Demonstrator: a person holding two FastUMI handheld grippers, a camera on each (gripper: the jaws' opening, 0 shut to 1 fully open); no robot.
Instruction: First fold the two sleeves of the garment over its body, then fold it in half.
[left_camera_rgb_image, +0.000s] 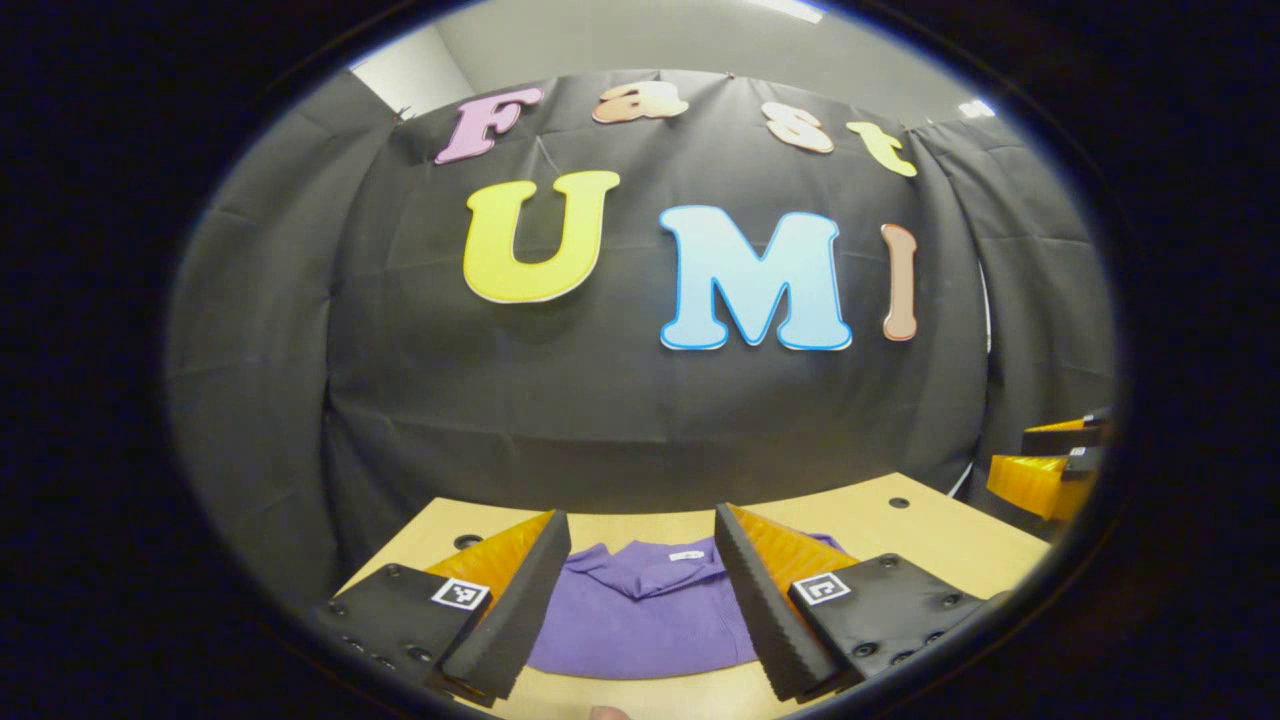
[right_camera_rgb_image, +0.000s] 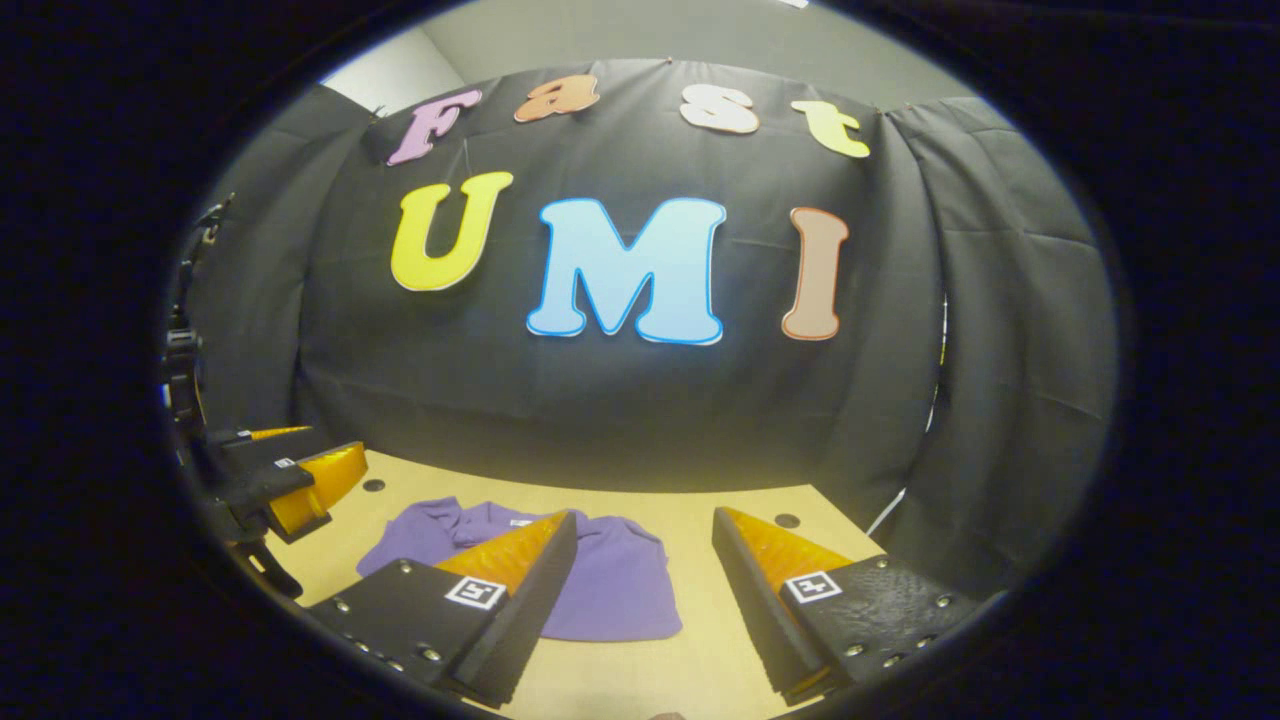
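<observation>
Both my left gripper (left_camera_rgb_image: 640, 590) and my right gripper (right_camera_rgb_image: 640, 595) hang wide apart, holding nothing, above the near edge of the wooden table (left_camera_rgb_image: 900, 530). My purple garment (left_camera_rgb_image: 650, 615) lies flat on it, collar toward the far wall, sleeves already folded in.

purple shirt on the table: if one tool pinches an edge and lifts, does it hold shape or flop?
Likely flops: the purple shirt lies flat on the wooden table with soft folds at the collar, so it looks like thin knit fabric. Probably light for its size, so a pinched edge should lift and the rest drape. Pushed, it may bunch rather than slide whole. Both the left tool and right tool are open above it.
</observation>
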